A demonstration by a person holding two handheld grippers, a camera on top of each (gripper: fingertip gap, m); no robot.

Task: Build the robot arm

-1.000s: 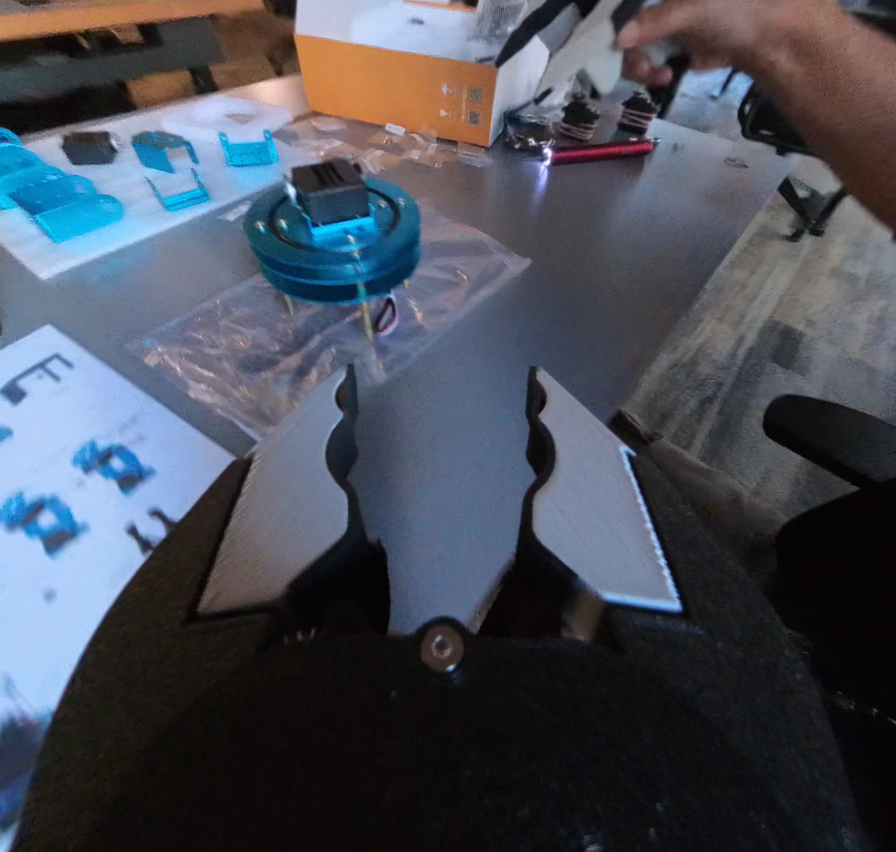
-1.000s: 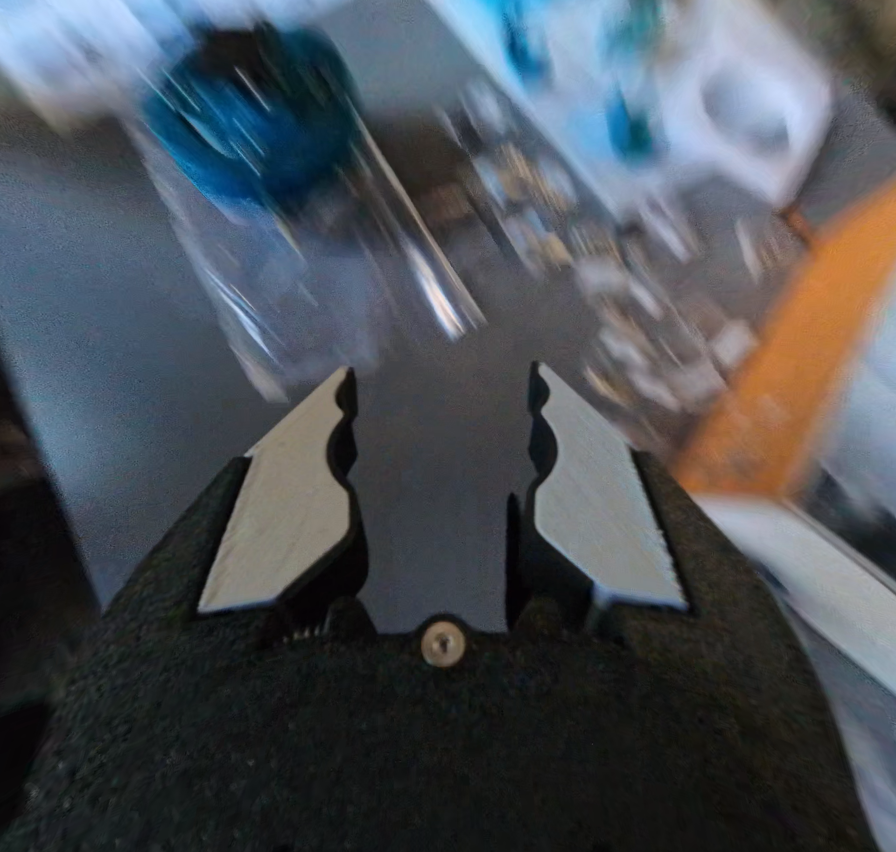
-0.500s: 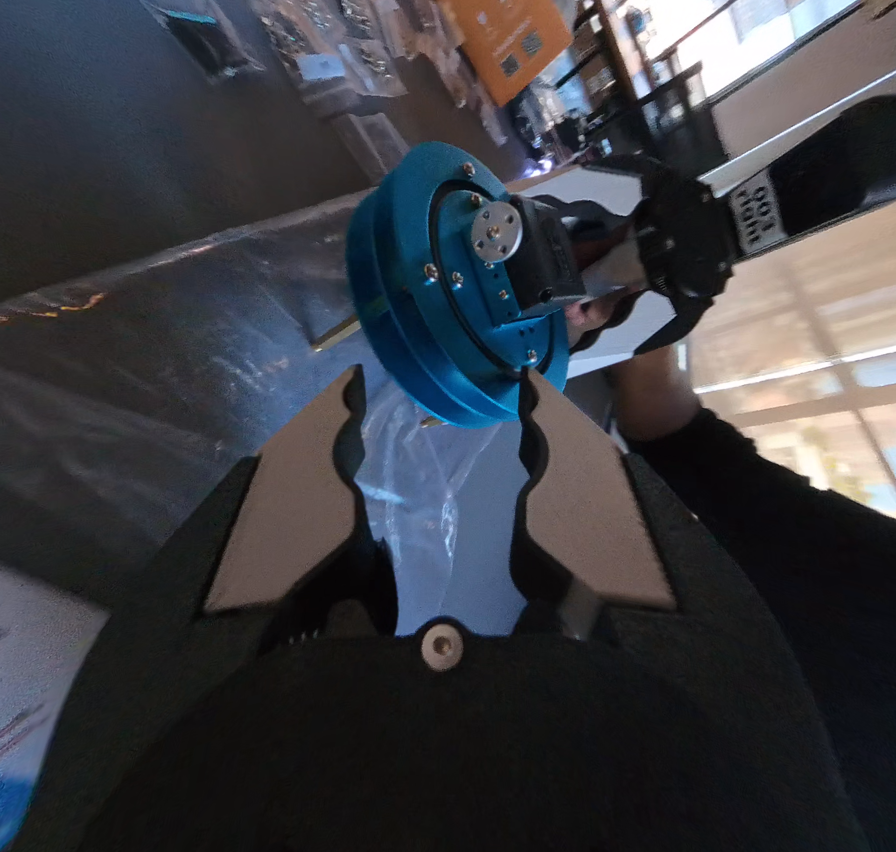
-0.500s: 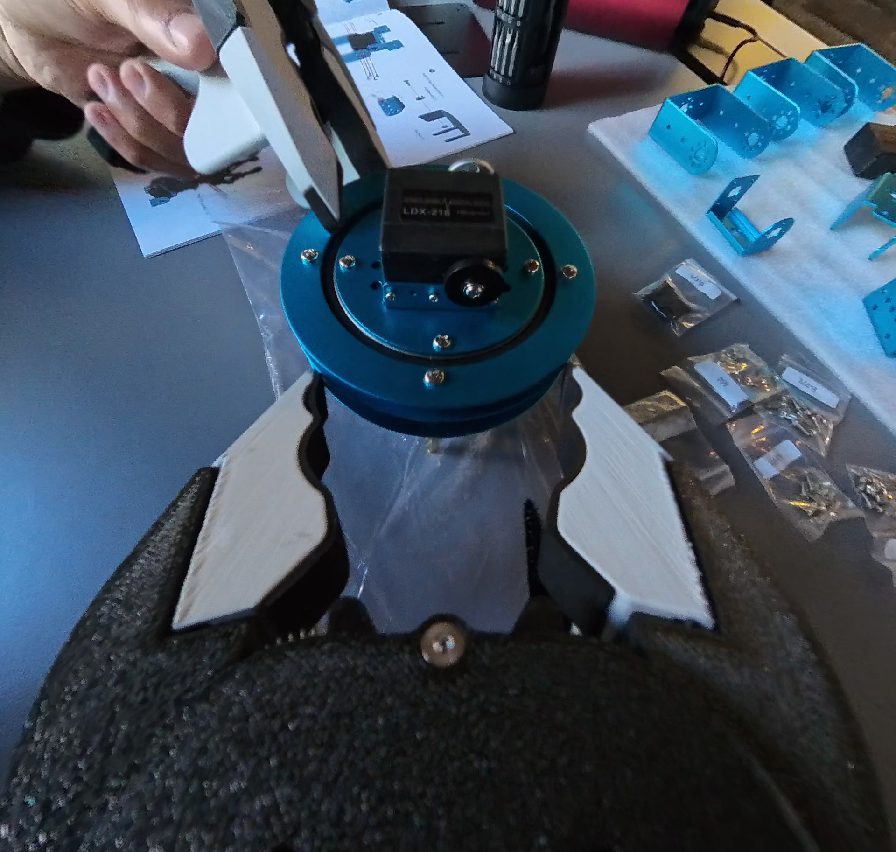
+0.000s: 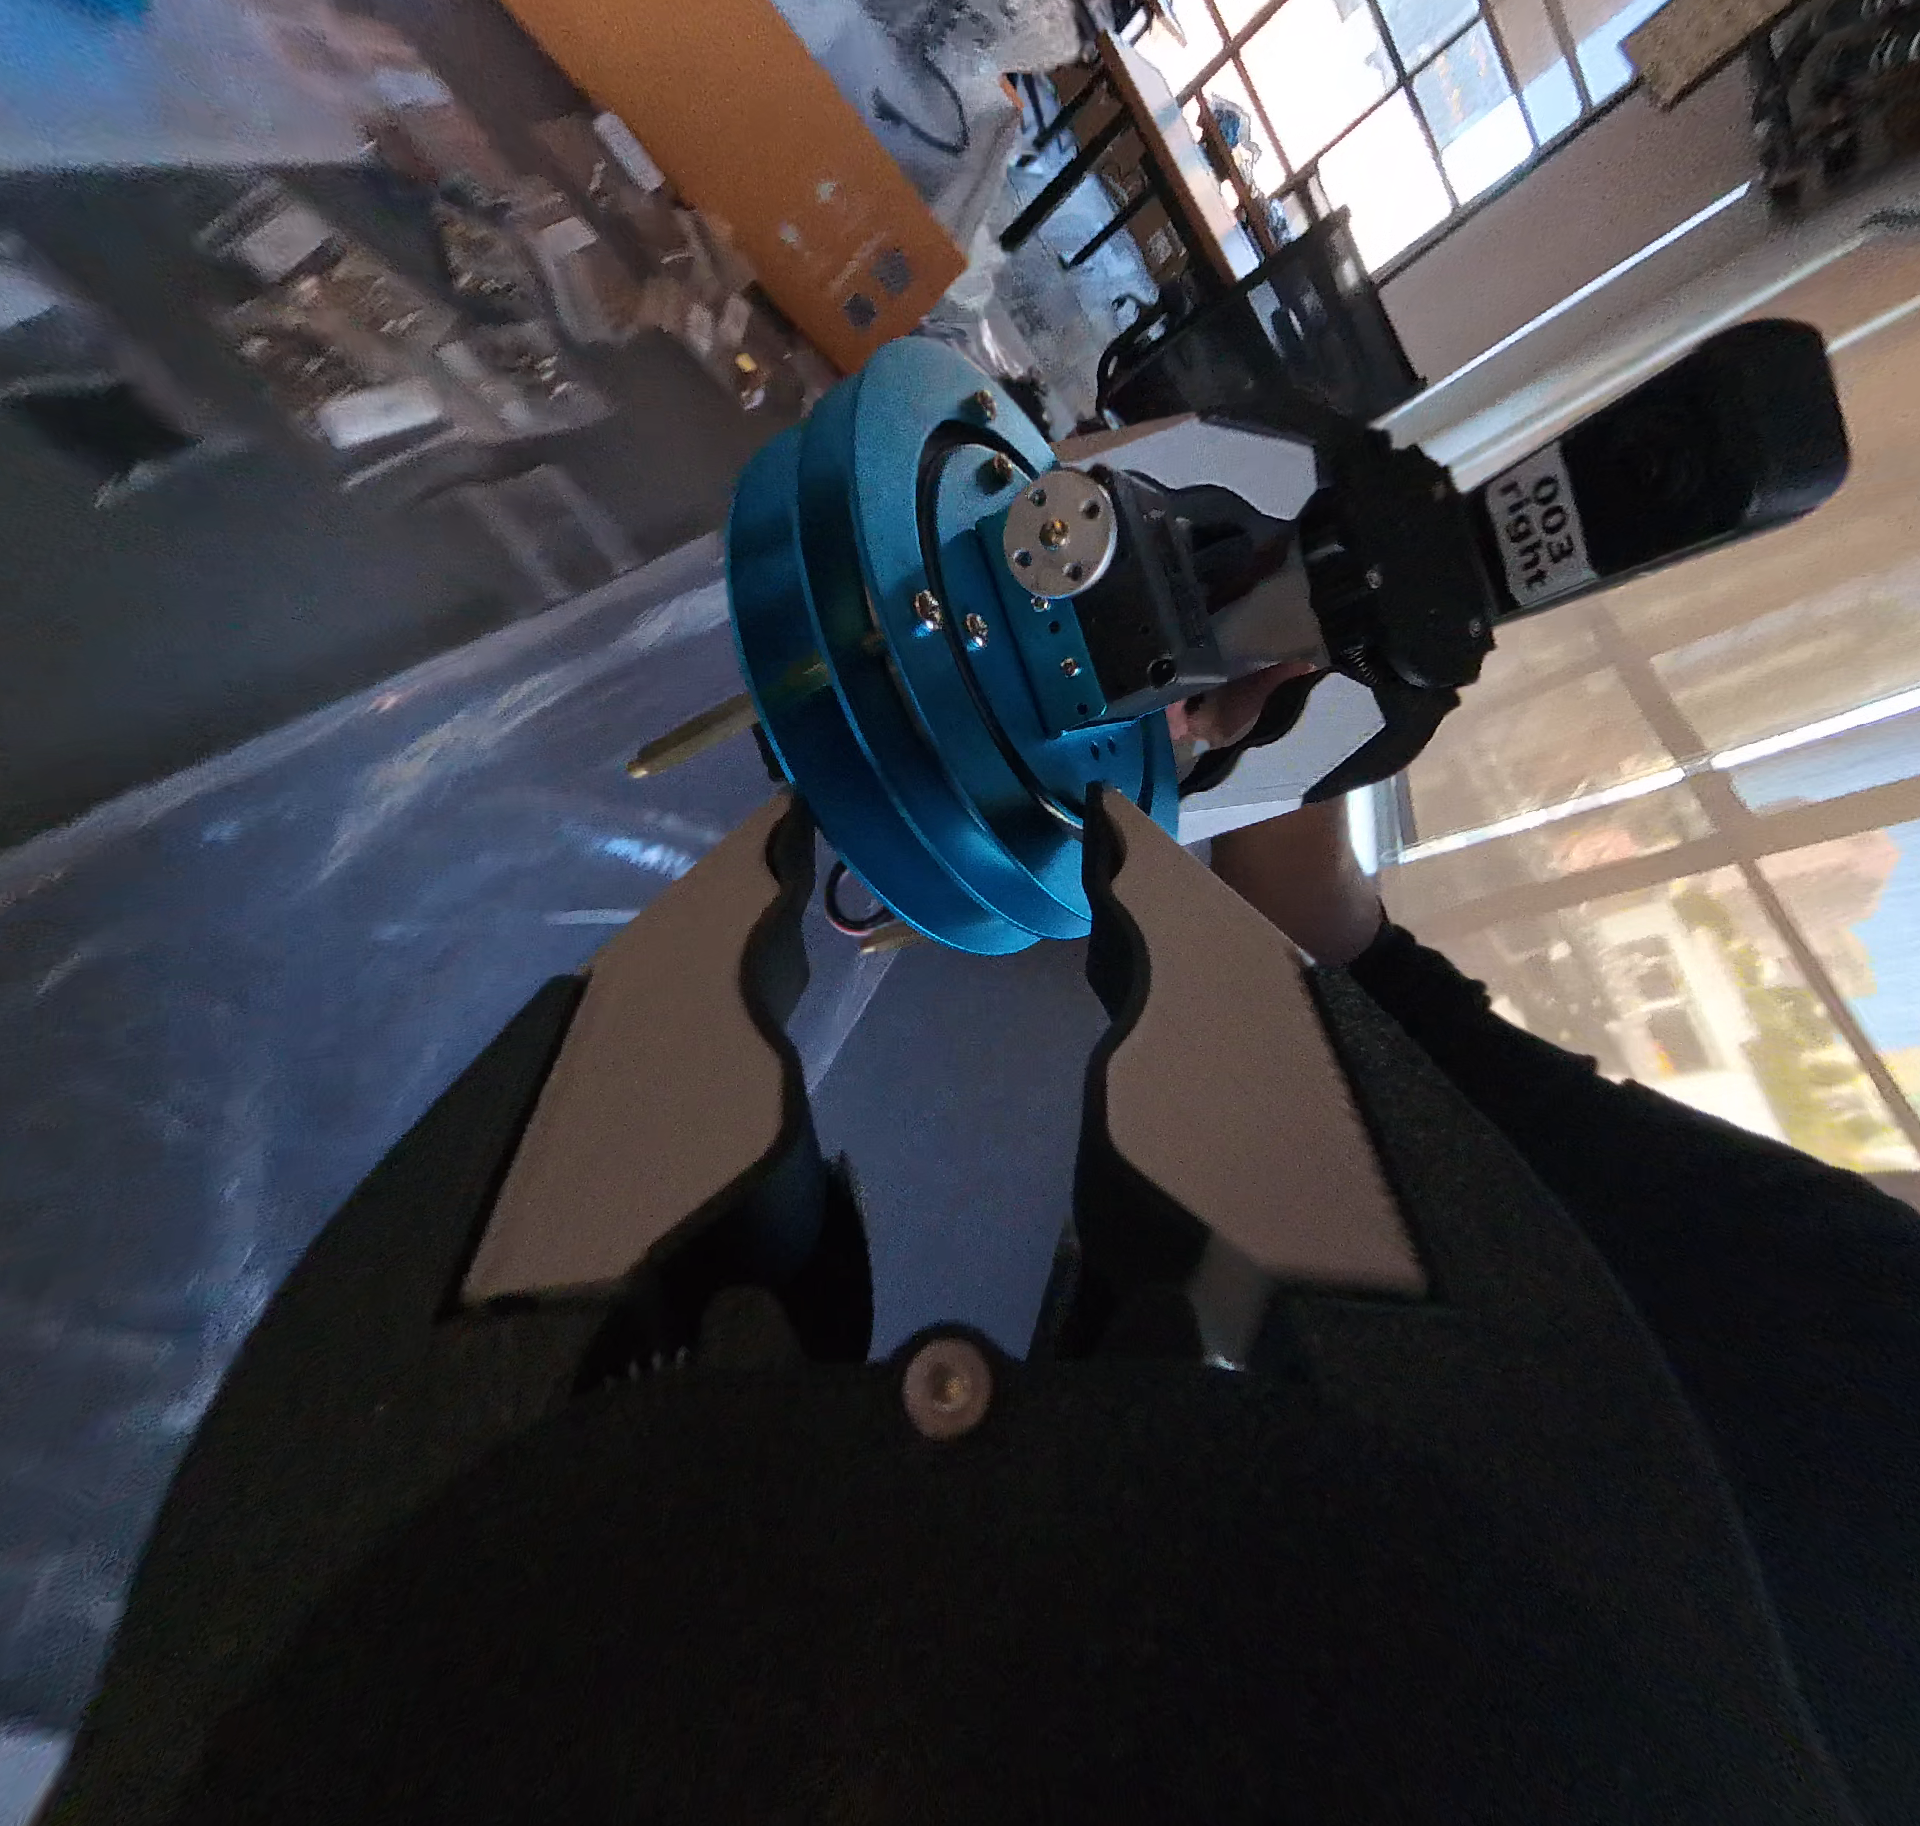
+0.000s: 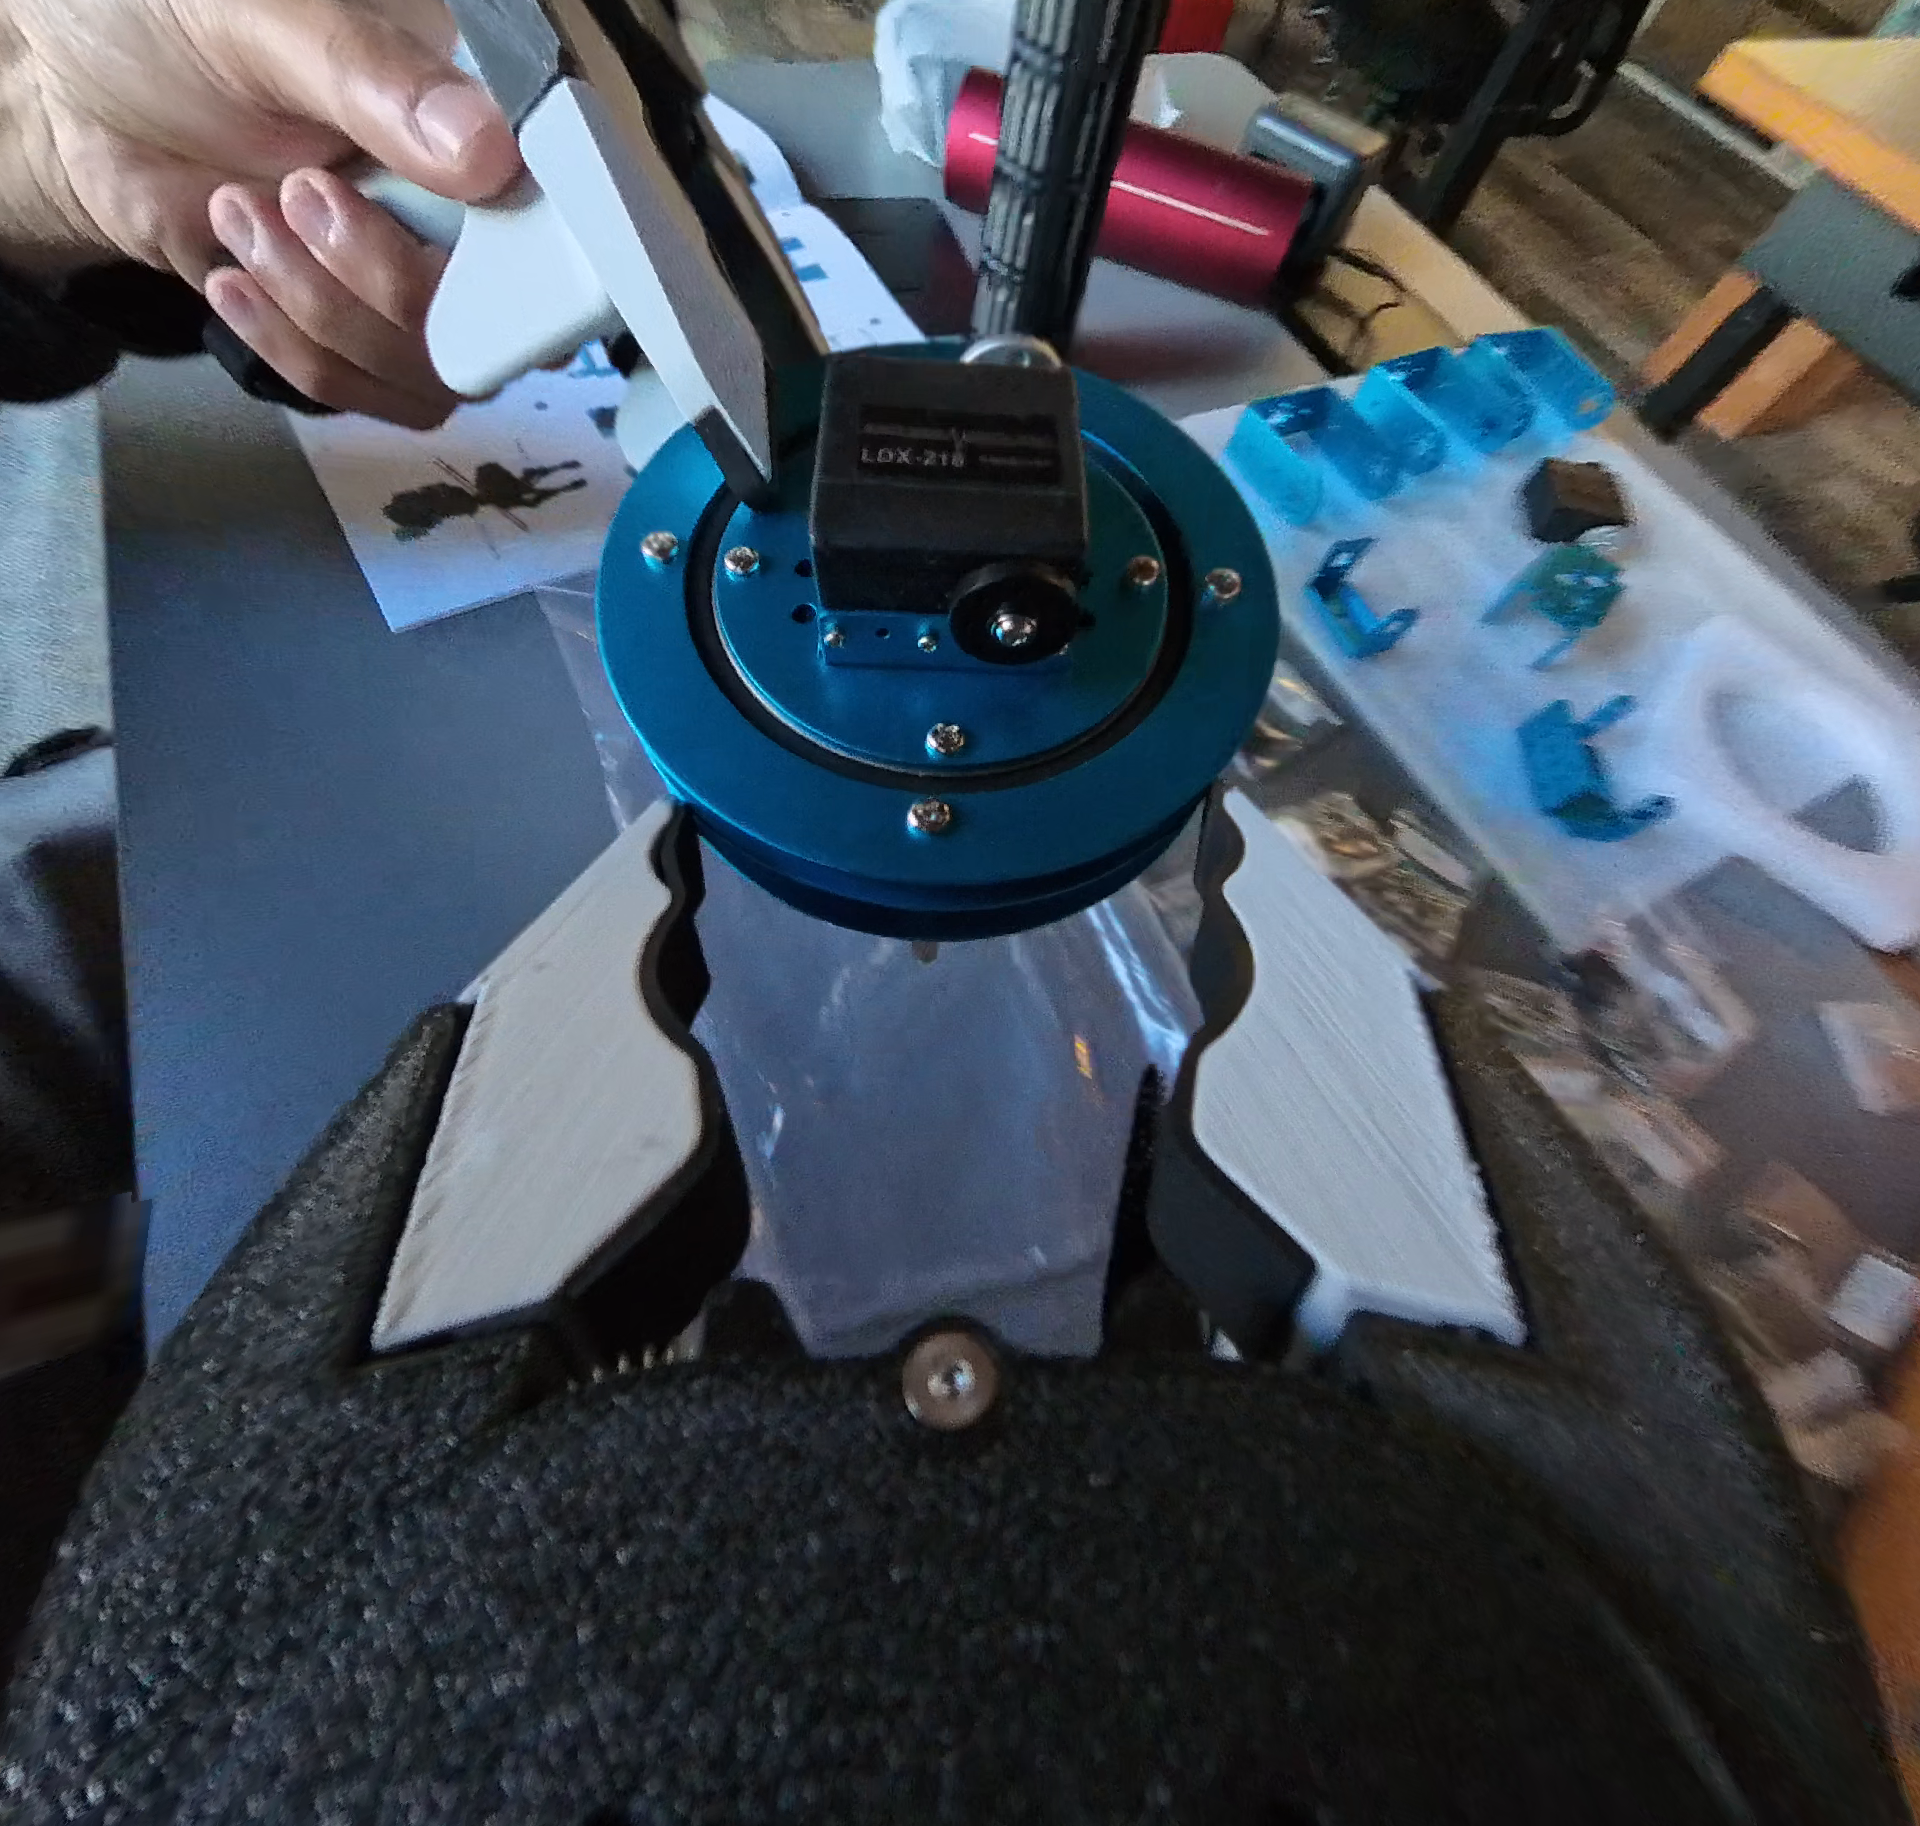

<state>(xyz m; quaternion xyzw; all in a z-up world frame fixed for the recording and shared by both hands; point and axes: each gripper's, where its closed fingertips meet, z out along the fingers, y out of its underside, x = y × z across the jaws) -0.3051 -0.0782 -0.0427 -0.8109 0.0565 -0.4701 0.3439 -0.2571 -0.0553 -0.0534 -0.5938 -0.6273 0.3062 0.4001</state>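
A blue round turntable base (image 6: pixel 935 779) with a black servo (image 6: pixel 945 488) on top sits over a clear plastic bag (image 6: pixel 935 1101). My right gripper (image 6: pixel 945 826) is open, its fingertips at either side of the base's near rim. My left gripper (image 5: pixel 940 815) pinches the base's rim (image 5: pixel 831 633) across its thickness. In the right wrist view one of its fingers (image 6: pixel 675 270) presses the top face beside the servo, and a hand (image 6: pixel 208 114) holds it. Brass standoffs (image 5: pixel 686 737) stick out under the base. I cannot tell whether the base is off the table.
Blue metal brackets (image 6: pixel 1434 426) lie on white foam (image 6: pixel 1766 737) to the right, with small bags of screws (image 6: pixel 1662 1153) nearer. A printed sheet (image 6: pixel 468 509), a black ribbed post (image 6: pixel 1049 62) and a red cylinder (image 6: pixel 1174 187) lie behind. An orange box (image 5: pixel 727 114) stands farther off on the grey table (image 6: pixel 312 737). Spacing between my two grippers at the tips: around 7 cm. The black ribbed post (image 6: pixel 1049 62) is closer to my left gripper, around 25 cm from its tips; the right tips are 35 cm off.
A second ago the base stood alone on the bag with both grippers away. Both have closed in on it. The left jaws have narrowed onto the rim and the right jaws have widened.
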